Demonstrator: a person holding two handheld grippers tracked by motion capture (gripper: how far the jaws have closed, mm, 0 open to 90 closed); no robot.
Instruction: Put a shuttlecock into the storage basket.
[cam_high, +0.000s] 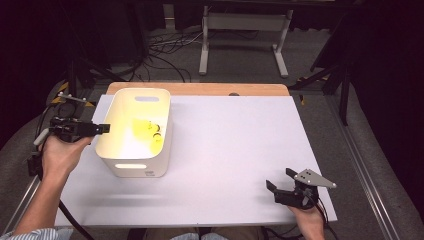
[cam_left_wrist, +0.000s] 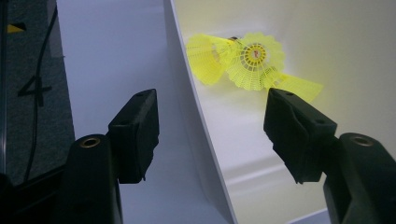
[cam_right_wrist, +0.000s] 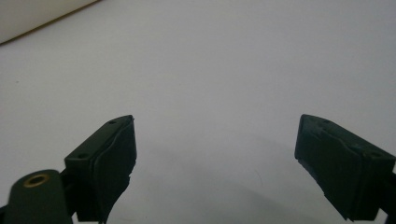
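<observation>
A white bin (cam_high: 135, 150) stands on the left part of the table, with a cluster of yellow shuttlecocks (cam_high: 146, 131) lying on its floor. My left gripper (cam_high: 104, 128) is level at the bin's left rim. In the left gripper view, the left gripper (cam_left_wrist: 212, 116) is open and straddles the bin wall (cam_left_wrist: 187, 88), one jaw outside and one over the inside, with neither pad touching it. The shuttlecocks (cam_left_wrist: 252, 58) lie just past the inner jaw. My right gripper (cam_high: 280, 178) rests near the front right of the table. The right gripper (cam_right_wrist: 217, 140) is open, with bare tabletop between its fingers.
A white sheet (cam_high: 235, 135) covers the table, and a wooden edge (cam_high: 200, 89) shows at the back. Cables (cam_high: 165, 55) and a white stand (cam_high: 245, 30) sit on the floor beyond. A corner of the bin (cam_right_wrist: 28, 18) shows far off in the right gripper view.
</observation>
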